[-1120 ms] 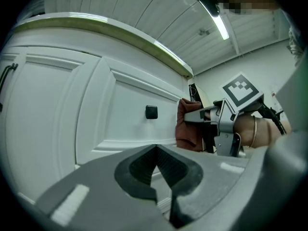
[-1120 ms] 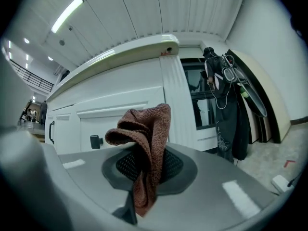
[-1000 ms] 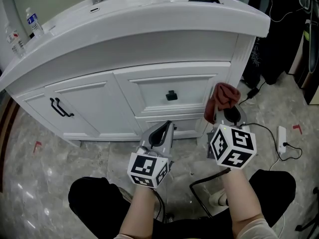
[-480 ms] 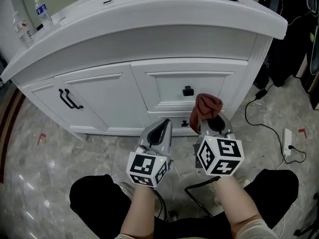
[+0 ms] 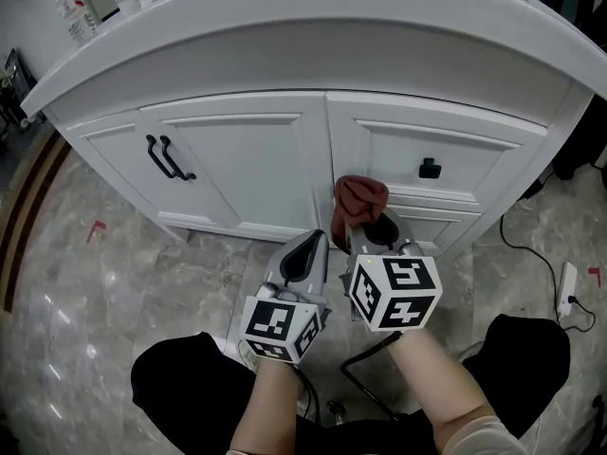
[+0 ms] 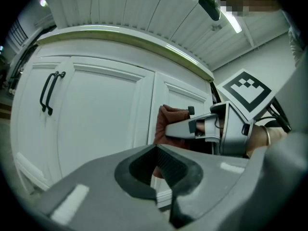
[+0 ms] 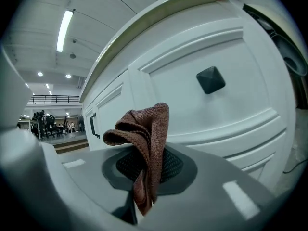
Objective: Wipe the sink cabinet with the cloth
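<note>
Right gripper (image 5: 365, 227): jaws clamped on the cloth (image 5: 360, 195), which is pinched in their middle. A short tail hangs below the grip and a folded wad stands out past the tips.
Cloth's lie: at 12 o'clock from the jaws in the head view, with its long axis running on from the gripper straight toward the cabinet face.
Cloth in the right gripper view: the red-brown wad (image 7: 147, 129) rises out of the pads at 12 o'clock, leaning a little to 1 o'clock.
What the cloth faces: the upright strip (image 5: 318, 159) of the cabinet between door and drawer, at its lower end. Whether the wad touches the paint or stops just short I cannot tell.
Drawer (image 5: 455, 154): at 2 o'clock from the cloth. Its black knob (image 5: 430, 168) is near.
Door (image 5: 237, 169): at 10 o'clock from the cloth. Its pair of black handles (image 5: 164, 156) is well apart, toward 9 o'clock.
Left gripper (image 5: 311, 245): jaws together with nothing between them, at 8 o'clock from the cloth, just beside the right gripper.
Nearer hand: the right one, and it alone carries the cloth.
Coming move, as I judge it: press the wad on toward 12 o'clock until it flattens on the panel, then sweep sideways. A sweep toward 2 o'clock would meet the knob.
</note>
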Motion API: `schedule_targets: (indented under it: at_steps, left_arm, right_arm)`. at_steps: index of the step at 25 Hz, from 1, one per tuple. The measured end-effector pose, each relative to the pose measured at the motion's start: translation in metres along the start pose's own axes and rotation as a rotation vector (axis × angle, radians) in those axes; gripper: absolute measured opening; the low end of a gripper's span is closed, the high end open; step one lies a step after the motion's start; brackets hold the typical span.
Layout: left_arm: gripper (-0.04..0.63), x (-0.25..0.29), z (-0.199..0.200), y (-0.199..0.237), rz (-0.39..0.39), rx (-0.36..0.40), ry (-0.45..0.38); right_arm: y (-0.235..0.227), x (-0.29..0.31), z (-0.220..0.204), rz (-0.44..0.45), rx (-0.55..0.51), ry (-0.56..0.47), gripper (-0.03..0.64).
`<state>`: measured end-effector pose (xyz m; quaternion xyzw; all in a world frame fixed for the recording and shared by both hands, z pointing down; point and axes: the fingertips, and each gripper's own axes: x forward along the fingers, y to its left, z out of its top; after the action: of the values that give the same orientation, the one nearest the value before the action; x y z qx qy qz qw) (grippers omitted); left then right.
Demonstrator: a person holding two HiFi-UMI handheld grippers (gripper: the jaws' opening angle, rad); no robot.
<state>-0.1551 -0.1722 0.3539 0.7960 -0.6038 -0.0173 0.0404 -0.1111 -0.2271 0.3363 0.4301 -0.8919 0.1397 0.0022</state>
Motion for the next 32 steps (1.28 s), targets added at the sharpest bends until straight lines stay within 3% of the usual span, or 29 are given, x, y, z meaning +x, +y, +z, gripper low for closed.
schedule_targets:
  at_steps: [10, 14, 19, 32]
  left_arm:
    - [0.000, 0.004, -0.007, 0.013, 0.004, -0.057, -0.009]
    - [0.000, 0.015, -0.009, -0.003, -0.037, -0.072, -0.008]
    - [0.000, 0.025, -0.011, -0.021, -0.075, -0.040, 0.009]
    - [0.000, 0.054, 0.014, -0.066, -0.150, -0.070, -0.042]
  right_arm:
    - [-0.007, 0.015, 0.000, 0.000, 0.023, 0.014, 0.083]
    - [-0.018, 0.009, 0.001, -0.020, 0.037, 0.021, 0.084]
    - [-0.039, -0.003, 0.005, -0.050, 0.062, 0.010, 0.084]
    - [-0.090, -0.037, 0.017, -0.120, 0.111, 0.036, 0.086]
